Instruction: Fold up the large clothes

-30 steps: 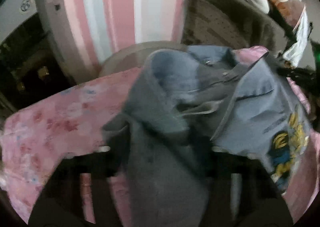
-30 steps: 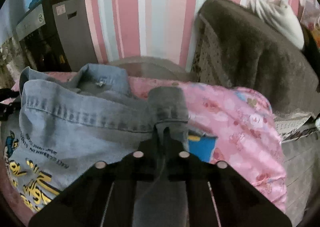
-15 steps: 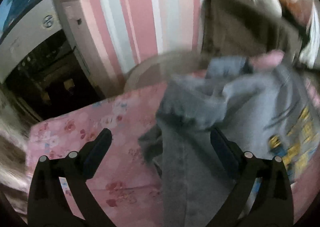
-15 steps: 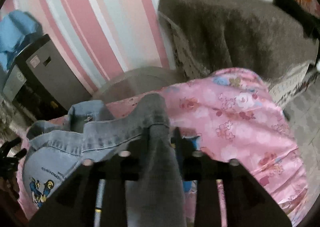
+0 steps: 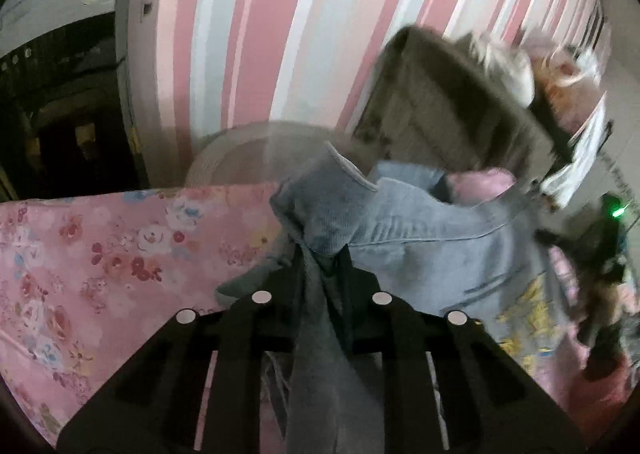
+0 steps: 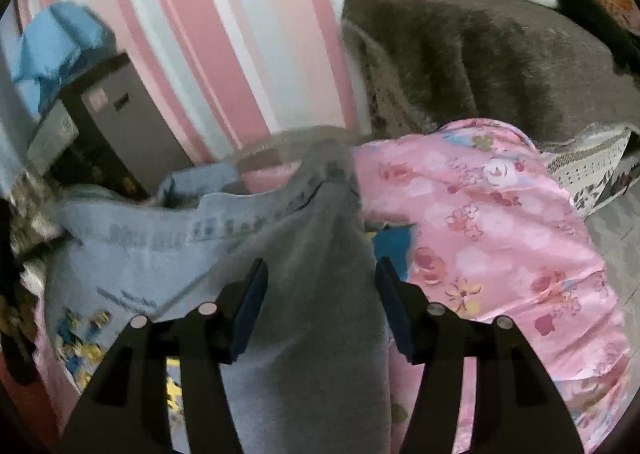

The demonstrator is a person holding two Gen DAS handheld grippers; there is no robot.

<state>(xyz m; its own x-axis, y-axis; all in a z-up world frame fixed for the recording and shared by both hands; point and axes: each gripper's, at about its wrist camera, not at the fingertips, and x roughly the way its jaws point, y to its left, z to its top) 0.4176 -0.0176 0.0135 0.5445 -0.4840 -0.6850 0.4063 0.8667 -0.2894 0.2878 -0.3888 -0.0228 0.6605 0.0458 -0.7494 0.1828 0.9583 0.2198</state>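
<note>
Denim jacket heaped on the pink floral bed. Left claw, just closed, pinching a sleeve fold running straight ahead. Right claw, just opened, spread astride the other sleeve, pads clear.

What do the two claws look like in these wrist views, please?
Both are matte black, angular frames with cut-out slots and four small round pale studs across the top. The left claw has narrow black fingers. The right claw shows flat dark blue pads on the inner faces of its fingers. No cables, markings, hands or sleeves show.
</note>
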